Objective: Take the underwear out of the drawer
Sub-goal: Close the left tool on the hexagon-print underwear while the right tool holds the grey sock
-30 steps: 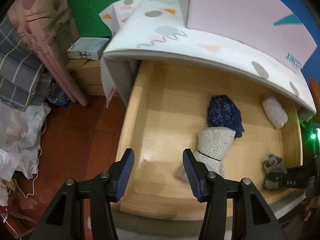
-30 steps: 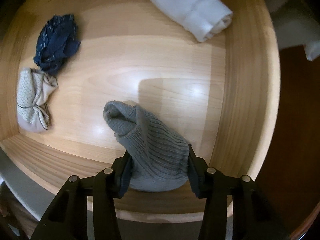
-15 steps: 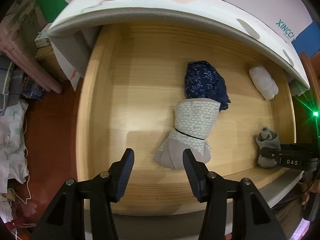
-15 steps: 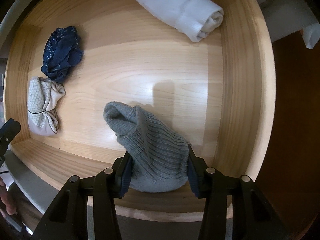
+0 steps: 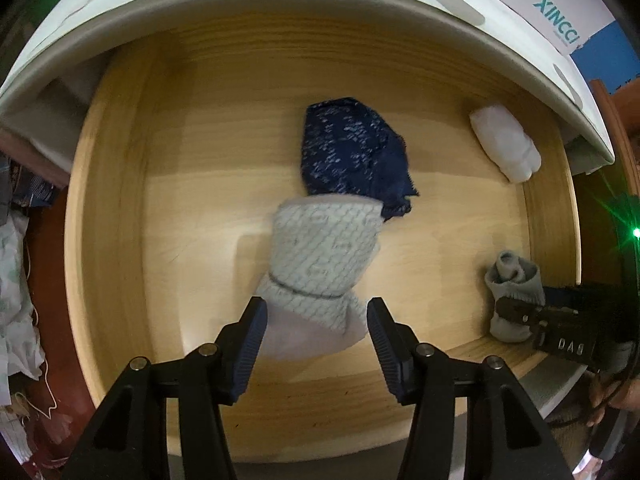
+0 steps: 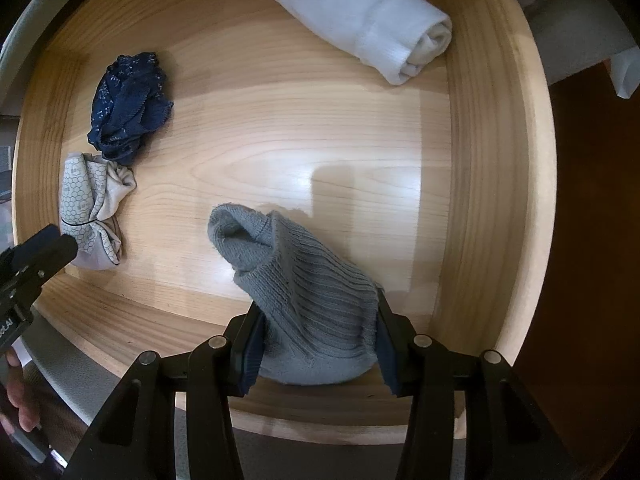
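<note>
Left wrist view: pale wooden drawer [image 5: 120,216] under a white patterned cabinet top [image 5: 280,12]; left claw [image 5: 314,322] opening around patterned underwear [image 5: 324,252]; right claw [image 6: 318,326] pinching the grey sock [image 6: 312,304].

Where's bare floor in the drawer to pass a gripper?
Widest: between the grey sock, white roll and navy underwear. Also the floor left of the patterned underwear. Crowded: navy and patterned pieces touch, left gripper over them.

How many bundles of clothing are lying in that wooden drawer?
4: a navy patterned piece mid-back, a honeycomb-print piece just in front of it, a white roll back right, a grey knit bundle front right.
</note>
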Demonstrator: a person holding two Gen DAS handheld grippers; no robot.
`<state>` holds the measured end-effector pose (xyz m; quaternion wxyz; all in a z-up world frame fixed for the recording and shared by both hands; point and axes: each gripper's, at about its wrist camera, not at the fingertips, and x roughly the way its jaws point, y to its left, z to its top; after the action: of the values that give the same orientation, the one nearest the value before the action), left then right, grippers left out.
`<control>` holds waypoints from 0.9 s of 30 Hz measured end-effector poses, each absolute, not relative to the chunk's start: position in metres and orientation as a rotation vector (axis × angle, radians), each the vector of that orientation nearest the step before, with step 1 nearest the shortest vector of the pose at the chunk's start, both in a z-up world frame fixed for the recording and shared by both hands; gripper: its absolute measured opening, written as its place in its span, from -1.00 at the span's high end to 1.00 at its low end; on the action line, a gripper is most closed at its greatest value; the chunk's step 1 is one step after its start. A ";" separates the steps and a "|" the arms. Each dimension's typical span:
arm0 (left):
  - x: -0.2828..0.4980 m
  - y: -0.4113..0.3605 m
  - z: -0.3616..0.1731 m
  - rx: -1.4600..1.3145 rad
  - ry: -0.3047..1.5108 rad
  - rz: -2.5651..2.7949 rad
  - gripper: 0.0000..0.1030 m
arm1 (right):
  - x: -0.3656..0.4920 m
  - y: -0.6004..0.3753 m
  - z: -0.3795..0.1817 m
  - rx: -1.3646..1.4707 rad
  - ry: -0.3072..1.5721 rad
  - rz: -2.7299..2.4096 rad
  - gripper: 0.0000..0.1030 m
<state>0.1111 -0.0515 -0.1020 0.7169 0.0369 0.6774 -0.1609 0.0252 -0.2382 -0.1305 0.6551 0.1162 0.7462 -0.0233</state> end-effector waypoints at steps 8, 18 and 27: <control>0.135 -0.051 -0.117 0.047 1.547 -0.304 -0.11 | 0.025 -0.251 -0.122 0.273 1.691 -0.047 0.12; 0.146 -0.056 -0.141 0.016 1.650 -0.282 -0.22 | 0.028 -0.253 -0.125 0.275 1.697 -0.049 0.11; 0.147 -0.058 -0.150 0.052 1.705 -0.249 -0.22 | 0.029 -0.255 -0.125 0.275 1.698 -0.047 0.10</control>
<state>0.1469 -0.0578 -0.1500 0.6511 0.0228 0.7508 -0.1094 0.0292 -0.2546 -0.1250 0.6521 0.1211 0.7481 -0.0207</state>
